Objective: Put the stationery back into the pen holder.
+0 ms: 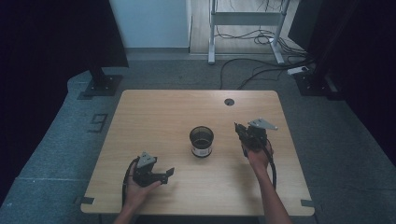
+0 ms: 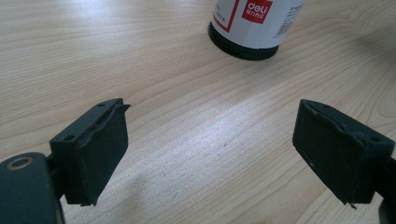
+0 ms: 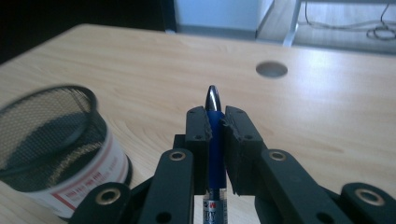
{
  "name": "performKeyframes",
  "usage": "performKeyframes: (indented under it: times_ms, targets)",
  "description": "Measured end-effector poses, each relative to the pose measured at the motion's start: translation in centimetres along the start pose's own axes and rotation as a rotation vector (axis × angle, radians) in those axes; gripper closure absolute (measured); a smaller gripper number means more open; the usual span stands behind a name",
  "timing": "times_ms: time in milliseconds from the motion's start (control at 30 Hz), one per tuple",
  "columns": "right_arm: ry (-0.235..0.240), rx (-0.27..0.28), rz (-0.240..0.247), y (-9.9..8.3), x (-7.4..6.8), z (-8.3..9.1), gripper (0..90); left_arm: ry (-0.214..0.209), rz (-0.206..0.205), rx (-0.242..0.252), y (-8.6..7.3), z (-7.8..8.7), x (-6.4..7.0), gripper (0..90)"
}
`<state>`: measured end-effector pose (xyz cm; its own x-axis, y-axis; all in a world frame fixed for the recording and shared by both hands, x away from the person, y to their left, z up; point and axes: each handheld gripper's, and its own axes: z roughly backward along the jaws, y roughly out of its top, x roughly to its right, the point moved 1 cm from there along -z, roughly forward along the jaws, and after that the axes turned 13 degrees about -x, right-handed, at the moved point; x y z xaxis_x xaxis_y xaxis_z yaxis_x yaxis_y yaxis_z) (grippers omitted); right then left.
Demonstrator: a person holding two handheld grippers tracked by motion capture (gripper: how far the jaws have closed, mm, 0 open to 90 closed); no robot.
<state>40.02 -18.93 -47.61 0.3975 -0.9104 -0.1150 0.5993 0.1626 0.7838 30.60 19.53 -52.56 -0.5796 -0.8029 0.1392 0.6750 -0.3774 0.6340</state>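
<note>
High view: at the table's (image 1: 140, 121) near left, the left gripper (image 1: 163, 175) rests low with its jaws spread wide and nothing between them, pointing toward the mesh cup (image 1: 201, 141) at the middle. To the cup's right, the right gripper (image 1: 243, 133) has its jaws pressed onto a blue pen (image 3: 214, 135), whose tip pokes out past the pads. By the look of it the pickup is done; carrying the pen over the rim and dropping it into the cup is left.
</note>
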Motion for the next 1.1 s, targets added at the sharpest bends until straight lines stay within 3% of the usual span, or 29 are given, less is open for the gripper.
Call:
performKeyframes:
  times_ms: [367,700,1100]
  targets:
    - [0.045,0.122,0.022,1.9,-2.0,2.4,79.0,0.004,0.005,-0.004,0.0,-0.1,0.0,10.6]
    - [0.101,0.162,0.048,3.8,-4.1,3.4,79.0,-0.005,0.002,-0.015,-0.1,-0.4,0.2,10.6]
    - [0.139,0.187,0.091,5.8,-6.8,3.0,78.9,-0.01,-0.008,-0.03,-0.2,-0.8,0.4,10.7]
